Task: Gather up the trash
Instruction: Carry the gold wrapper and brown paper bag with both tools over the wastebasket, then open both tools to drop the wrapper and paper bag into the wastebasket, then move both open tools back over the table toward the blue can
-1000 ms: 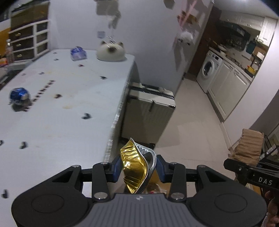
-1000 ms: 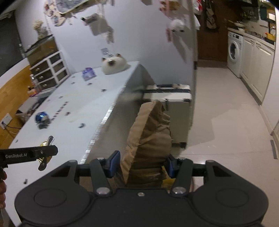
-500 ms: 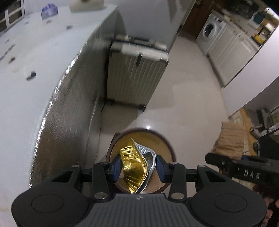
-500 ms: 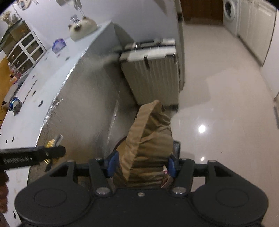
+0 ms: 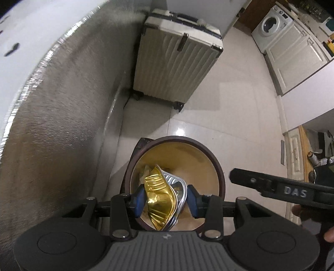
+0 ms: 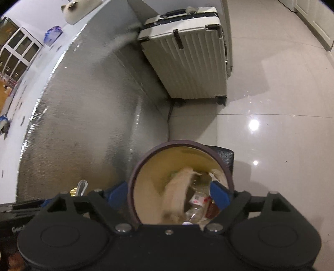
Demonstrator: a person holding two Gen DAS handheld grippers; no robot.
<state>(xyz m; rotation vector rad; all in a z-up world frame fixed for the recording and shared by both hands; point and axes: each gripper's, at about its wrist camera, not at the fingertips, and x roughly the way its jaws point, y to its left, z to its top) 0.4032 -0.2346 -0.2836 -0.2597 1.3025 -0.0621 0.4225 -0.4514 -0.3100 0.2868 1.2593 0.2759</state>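
Note:
My left gripper [image 5: 165, 198] is shut on a crushed gold and silver foil tray [image 5: 161, 198], held over the mouth of a round brown bin [image 5: 217, 166]. My right gripper [image 6: 167, 193] hangs above the same bin [image 6: 135, 173], and its jaws are opening. A brown paper bag [image 6: 177, 191], blurred, drops free between them into the bin, clear of both pads. A plastic bottle [image 6: 196, 214] and wrappers lie at the bin's bottom. The right gripper's side shows in the left wrist view at the right edge.
A white ribbed suitcase [image 5: 175, 60] stands on the tiled floor behind the bin. The table's foil-covered side [image 5: 58, 125] rises close on the left. A washing machine [image 5: 271, 23] and white cabinets [image 5: 298, 56] lie far right. A cat-shaped object [image 6: 73, 10] sits on the tabletop.
Both grippers dropped from table height to just over the bin and tipped downward. The right jaws spread and let go of the paper bag, which falls into the bin. The left still grips the foil tray.

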